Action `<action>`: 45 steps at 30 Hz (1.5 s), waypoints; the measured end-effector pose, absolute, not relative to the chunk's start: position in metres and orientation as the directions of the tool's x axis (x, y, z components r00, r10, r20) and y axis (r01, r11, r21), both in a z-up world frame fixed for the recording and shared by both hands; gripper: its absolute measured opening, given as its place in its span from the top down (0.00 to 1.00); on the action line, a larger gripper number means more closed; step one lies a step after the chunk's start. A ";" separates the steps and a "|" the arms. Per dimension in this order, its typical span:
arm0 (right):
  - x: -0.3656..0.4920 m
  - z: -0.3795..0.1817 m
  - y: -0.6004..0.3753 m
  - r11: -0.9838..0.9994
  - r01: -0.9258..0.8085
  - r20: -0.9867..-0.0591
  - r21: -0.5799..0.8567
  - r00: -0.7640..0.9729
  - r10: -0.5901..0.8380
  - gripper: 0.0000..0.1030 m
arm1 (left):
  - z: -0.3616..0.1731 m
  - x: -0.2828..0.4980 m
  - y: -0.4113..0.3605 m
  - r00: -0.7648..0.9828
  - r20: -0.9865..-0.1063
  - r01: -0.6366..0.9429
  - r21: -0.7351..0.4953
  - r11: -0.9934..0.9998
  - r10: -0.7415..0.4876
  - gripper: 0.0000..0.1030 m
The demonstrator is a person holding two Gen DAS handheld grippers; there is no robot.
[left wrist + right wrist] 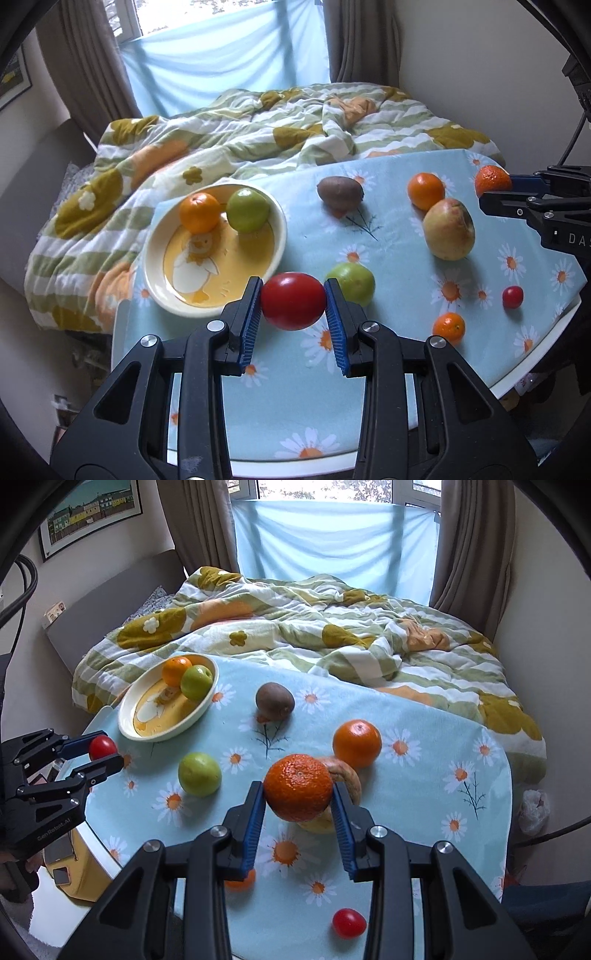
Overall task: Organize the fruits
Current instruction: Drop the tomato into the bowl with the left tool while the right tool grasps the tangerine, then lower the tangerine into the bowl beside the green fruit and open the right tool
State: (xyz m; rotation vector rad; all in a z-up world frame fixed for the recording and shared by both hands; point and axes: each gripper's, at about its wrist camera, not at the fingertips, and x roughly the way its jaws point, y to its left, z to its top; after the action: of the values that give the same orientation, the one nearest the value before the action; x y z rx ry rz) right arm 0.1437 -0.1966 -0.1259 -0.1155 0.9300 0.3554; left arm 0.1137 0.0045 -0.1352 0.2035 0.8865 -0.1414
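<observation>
My left gripper (293,304) is shut on a red tomato (293,300), held above the table near the yellow bowl (159,288). That bowl holds an orange (199,212) and a green apple (247,209). My right gripper (298,794) is shut on a rough-skinned mandarin (298,786), lifted over a yellowish pear (347,775) that it partly hides. In the right wrist view the left gripper (107,747) shows at the left edge with the tomato (101,746). Loose on the cloth lie a green apple (199,773), a brown kiwi (275,700), an orange (356,742) and a small tomato (349,923).
The round table (509,387) carries a light blue daisy cloth and stands against a bed with a rumpled flowered quilt (229,140). A small mandarin (448,328) lies near the front edge. Curtains and a window are behind the bed.
</observation>
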 end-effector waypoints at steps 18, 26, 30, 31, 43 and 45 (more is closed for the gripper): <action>0.231 -0.162 -0.068 0.932 -0.340 -0.825 0.123 0.487 0.287 0.67 | -0.195 0.234 0.120 0.552 -0.834 0.248 0.147 0.958 -0.015 0.62; 0.244 -0.180 -0.044 0.939 -0.319 -0.845 0.128 0.460 0.271 0.67 | -0.222 0.268 0.137 0.522 -0.852 0.288 0.137 0.948 -0.035 0.62; 0.246 -0.185 -0.043 0.946 -0.299 -0.854 0.125 0.452 0.256 0.67 | -0.230 0.277 0.136 0.507 -0.861 0.305 0.140 0.942 -0.036 0.62; 0.246 -0.185 -0.044 0.948 -0.293 -0.856 0.126 0.451 0.253 0.67 | -0.230 0.278 0.137 0.503 -0.863 0.310 0.134 0.941 -0.042 0.62; 0.246 -0.182 -0.044 0.955 -0.274 -0.859 0.114 0.455 0.233 0.67 | -0.219 0.263 0.134 0.518 -0.852 0.341 0.127 0.931 -0.074 0.00; 0.247 -0.180 -0.043 0.954 -0.280 -0.859 0.108 0.458 0.232 0.67 | -0.217 0.258 0.135 0.517 -0.853 0.345 0.126 0.930 -0.076 0.00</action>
State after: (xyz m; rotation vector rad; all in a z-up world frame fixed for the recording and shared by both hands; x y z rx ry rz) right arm 0.2466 -0.0431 -0.1797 -0.0507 1.0495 0.3150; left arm 0.2580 0.1347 -0.2171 0.2968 0.9992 -0.2573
